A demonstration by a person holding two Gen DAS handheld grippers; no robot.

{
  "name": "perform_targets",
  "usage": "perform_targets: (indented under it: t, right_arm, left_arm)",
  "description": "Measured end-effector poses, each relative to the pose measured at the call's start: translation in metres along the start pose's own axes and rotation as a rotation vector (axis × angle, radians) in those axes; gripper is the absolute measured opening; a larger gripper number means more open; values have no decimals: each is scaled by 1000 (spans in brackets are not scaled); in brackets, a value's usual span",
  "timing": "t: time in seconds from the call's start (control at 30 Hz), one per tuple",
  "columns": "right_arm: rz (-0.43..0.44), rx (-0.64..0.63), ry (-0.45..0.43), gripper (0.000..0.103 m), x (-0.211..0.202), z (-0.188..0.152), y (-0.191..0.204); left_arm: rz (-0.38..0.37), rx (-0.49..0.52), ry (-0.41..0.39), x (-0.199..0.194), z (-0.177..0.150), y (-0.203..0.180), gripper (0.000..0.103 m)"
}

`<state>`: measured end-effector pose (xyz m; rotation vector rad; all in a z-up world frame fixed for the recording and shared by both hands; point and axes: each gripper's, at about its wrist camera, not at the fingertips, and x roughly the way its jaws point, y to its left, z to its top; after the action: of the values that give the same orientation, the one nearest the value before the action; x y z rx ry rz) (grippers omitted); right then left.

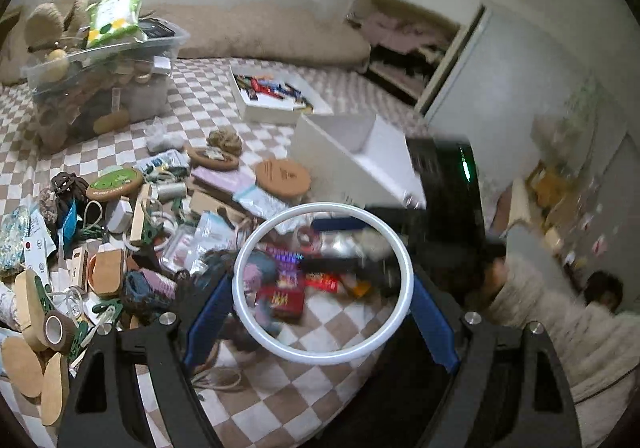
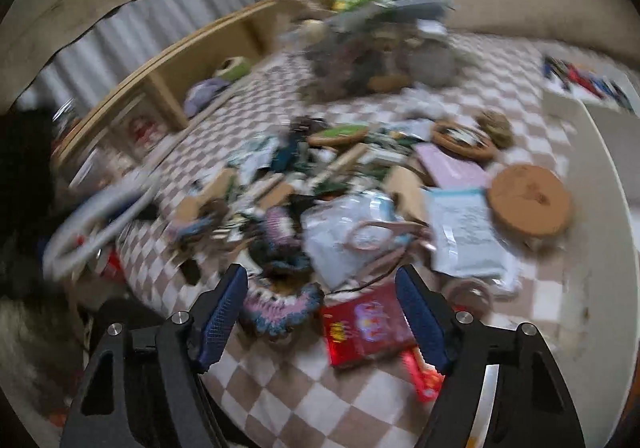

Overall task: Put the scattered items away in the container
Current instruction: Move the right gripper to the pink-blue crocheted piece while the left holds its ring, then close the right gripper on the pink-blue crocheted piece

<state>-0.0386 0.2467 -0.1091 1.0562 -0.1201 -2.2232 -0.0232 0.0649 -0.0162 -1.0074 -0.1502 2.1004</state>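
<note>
Left gripper: the left gripper (image 1: 322,284) has its two blue pads pressed against the outer sides of a white ring (image 1: 323,283), pinching it across its width above the floor.
White ring: seen through it are a red snack packet (image 1: 285,301) and other wrappers on the checkered rug (image 1: 280,400).
Right gripper: the right gripper (image 2: 320,316) stands spread with nothing between its pads; it hangs above a crocheted pink-and-blue piece (image 2: 280,306) at its 11 o'clock and a red snack box (image 2: 366,326) at its 1 o'clock.
Scattered pile: in the right wrist view, plastic pouches (image 2: 464,236) lie at 1 o'clock from the gripper, with a round cork disc (image 2: 530,200) further out at 2 o'clock.
Container: in the left wrist view, a clear plastic bin (image 1: 100,84), heaped with cork and woven things and a green-and-white bag (image 1: 116,16), stands at 10 o'clock, well apart from the ring.
White boxes: a shallow white tray (image 1: 276,94) of wrapped bars sits at 12 o'clock, and an open white box (image 1: 352,156) lies nearer, at 1 o'clock.
Person: a fuzzy pale sleeve (image 1: 560,328) shows at 3 o'clock.
</note>
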Motion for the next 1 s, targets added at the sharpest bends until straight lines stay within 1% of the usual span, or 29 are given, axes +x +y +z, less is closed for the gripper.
perform_targets:
  t: [0.07, 0.13, 0.2, 0.27, 0.3, 0.37, 0.43, 0.5, 0.57, 0.67, 0.73, 0.83, 0.93, 1.0]
  right_arm:
    - [-7, -91, -41, 77, -3, -3, 21]
    - [-6, -152, -76, 77, -5, -4, 37]
    - [3, -195, -119, 77, -7, -3, 50]
    - [26, -205, -167, 77, -10, -2, 59]
    - [39, -199, -183, 68, -11, 0, 59]
    - [61, -179, -199, 57, -10, 2, 59]
    - [55, -169, -203, 51, -6, 3, 57]
    - [44, -164, -205, 37, -4, 2, 55]
    - [35, -145, -216, 33, -6, 1, 52]
    - [-7, -95, -253, 18, -14, 2, 40]
    - [-12, -27, -282, 17, -20, 4, 25]
    - [-52, 61, -304, 16, -25, 5, 5]
    - [-25, 181, -307, 16, -26, 3, -22]
    - [-26, 219, -303, 16, -26, 1, -31]
  left_arm:
    - [-28, -23, -14, -4, 5, 3, 85]
    - [-60, -47, -25, -5, 9, 4, 85]
    - [-91, -66, -35, -5, 13, 3, 85]
    - [-120, -76, -41, -5, 15, 1, 85]
    - [-138, -82, -43, -4, 16, 0, 85]
    - [-166, -89, -44, -3, 18, -2, 85]
    - [-192, -95, -42, -2, 19, -6, 85]
    - [-197, -89, -40, -1, 21, -9, 85]
    - [-184, -73, -35, 1, 21, -13, 85]
    - [-156, -49, -21, 8, 18, -16, 85]
    - [-159, -45, -3, 14, 13, -17, 85]
    - [-155, -37, 9, 19, 6, -19, 82]
    - [-155, -36, 21, 23, 1, -18, 82]
    - [-150, -37, 28, 26, -1, -17, 82]
